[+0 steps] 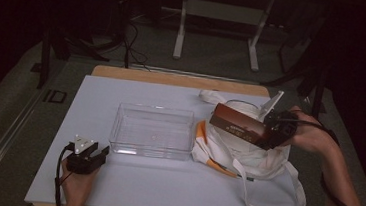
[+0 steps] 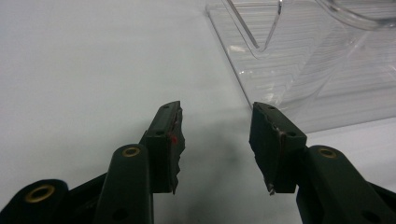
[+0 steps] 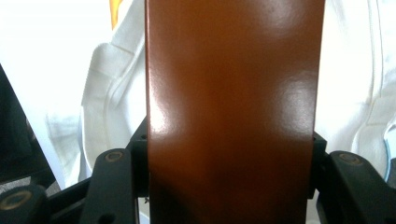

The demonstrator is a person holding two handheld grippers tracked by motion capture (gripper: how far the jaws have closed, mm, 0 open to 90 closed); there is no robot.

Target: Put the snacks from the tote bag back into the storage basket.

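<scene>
White desk: right gripper clamps a brown box above the cloth bag near the right edge; left gripper rests agape, empty, beside the clear tray.

A glossy brown box runs up the middle of the frame, clamped between the right gripper's black jaws at the bottom. Behind it lies white cloth, probably a bag.
</scene>
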